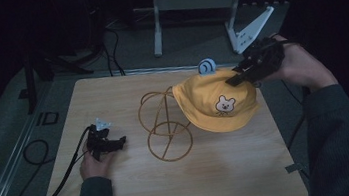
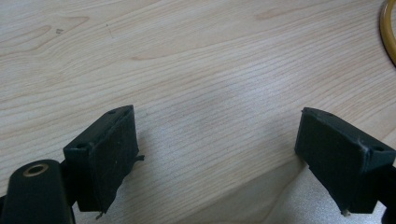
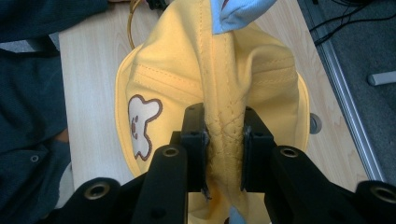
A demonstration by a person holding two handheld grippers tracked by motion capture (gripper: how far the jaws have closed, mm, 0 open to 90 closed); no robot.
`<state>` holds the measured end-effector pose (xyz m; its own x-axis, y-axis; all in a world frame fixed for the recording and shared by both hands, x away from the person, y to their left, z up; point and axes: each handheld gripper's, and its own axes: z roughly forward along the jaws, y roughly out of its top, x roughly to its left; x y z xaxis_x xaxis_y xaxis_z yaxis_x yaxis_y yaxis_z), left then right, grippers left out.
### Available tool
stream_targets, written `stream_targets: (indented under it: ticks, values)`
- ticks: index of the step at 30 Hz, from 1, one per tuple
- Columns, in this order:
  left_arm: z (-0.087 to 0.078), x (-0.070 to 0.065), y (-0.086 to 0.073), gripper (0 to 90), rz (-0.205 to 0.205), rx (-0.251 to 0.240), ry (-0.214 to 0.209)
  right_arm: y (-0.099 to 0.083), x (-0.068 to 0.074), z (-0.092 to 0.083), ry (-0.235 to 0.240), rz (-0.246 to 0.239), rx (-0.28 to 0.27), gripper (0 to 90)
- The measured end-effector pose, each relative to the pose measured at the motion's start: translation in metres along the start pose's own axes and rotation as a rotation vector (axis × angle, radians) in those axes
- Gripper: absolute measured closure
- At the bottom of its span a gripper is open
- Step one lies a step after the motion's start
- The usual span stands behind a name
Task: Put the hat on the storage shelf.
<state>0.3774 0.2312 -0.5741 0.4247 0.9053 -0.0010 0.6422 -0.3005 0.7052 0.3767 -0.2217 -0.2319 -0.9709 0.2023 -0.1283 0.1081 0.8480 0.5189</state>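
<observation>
Right gripper (image 3: 223, 154): fingers clenched on yellow child's hat (image 1: 216, 103), pinching folded fabric so hat hangs clear above far right tabletop (image 1: 124, 195), beside gold wire hat stand (image 1: 165, 124). Left gripper (image 2: 219, 154): fingers released, resting near left, apparently idle.

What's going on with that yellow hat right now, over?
Right claw pinching yellow hat, lifted. Left claw open, idle on table. Wire stand beside hat.
</observation>
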Motion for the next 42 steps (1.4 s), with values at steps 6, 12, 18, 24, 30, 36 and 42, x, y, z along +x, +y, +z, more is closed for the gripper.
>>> stream_targets:
  ticks: [6,12,18,24,30,36,42]
  values:
    - [0.0,0.0,0.0,12.9,0.0,0.0,0.0,0.009,0.003,0.001,-0.002,-0.018,-0.009,75.7]
    - [0.0,0.0,0.0,12.9,0.0,0.0,0.0,0.017,0.005,0.0,-0.01,-0.04,-0.02,75.7]
    - [0.0,0.0,0.0,12.9,0.0,0.0,0.0,0.026,0.007,0.002,-0.015,-0.053,-0.022,75.7]
    - [0.0,0.0,0.0,12.9,0.0,0.0,0.0,0.038,0.01,0.004,-0.015,-0.073,-0.039,75.7]
    - [0.0,0.0,0.0,12.9,0.0,-0.001,0.0,0.05,0.014,0.009,-0.011,-0.094,-0.06,75.7]
    - [0.0,0.0,0.0,13.0,-0.001,-0.001,-0.001,0.063,0.017,0.017,-0.002,-0.115,-0.066,75.7]
    - [0.0,0.0,0.0,12.9,-0.002,-0.003,0.0,0.072,0.02,0.028,-0.002,-0.129,-0.049,75.6]
